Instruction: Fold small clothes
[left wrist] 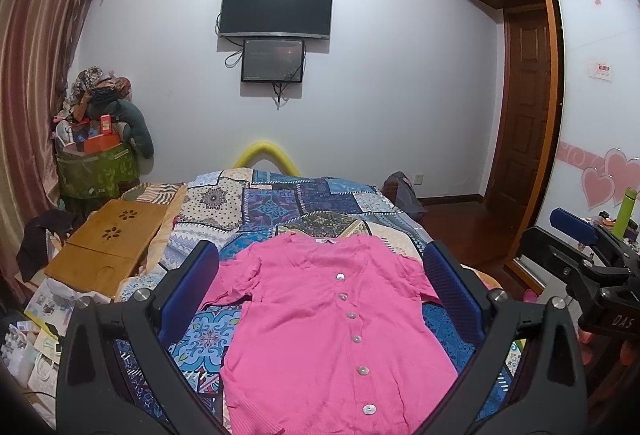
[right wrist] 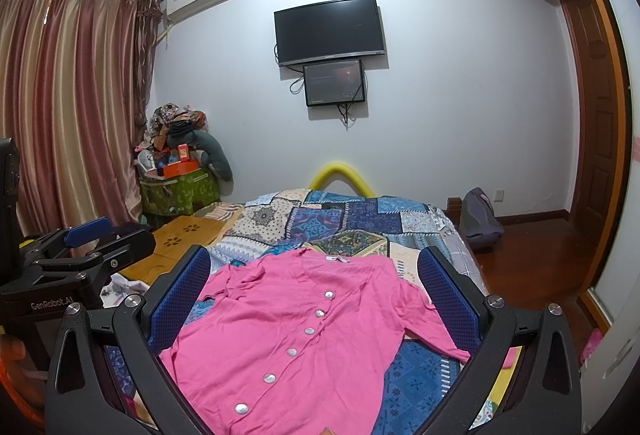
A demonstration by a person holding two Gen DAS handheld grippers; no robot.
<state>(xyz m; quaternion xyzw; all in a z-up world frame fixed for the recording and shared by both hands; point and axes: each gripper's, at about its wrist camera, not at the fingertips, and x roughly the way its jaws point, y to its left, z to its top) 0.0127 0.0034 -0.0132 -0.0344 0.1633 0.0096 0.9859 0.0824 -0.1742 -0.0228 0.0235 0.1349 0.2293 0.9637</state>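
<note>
The pink buttoned knit cardigan (left wrist: 320, 323) lies flat (buttons up) on the patchwork bed quilt (left wrist: 288, 203); both grippers' jaws gape empty. Pinching quilt along with knit could drag the fold crooked.

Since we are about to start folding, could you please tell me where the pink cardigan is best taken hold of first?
Probably by a sleeve cuff. The pink cardigan lies flat and buttoned, front up, on the patchwork bedspread, its sleeves spread sideways. The right hand-held gripper could come from the right, pinch that cuff's thin edge, and carry it across the buttons; the left hand-held gripper likewise opposite.
</note>
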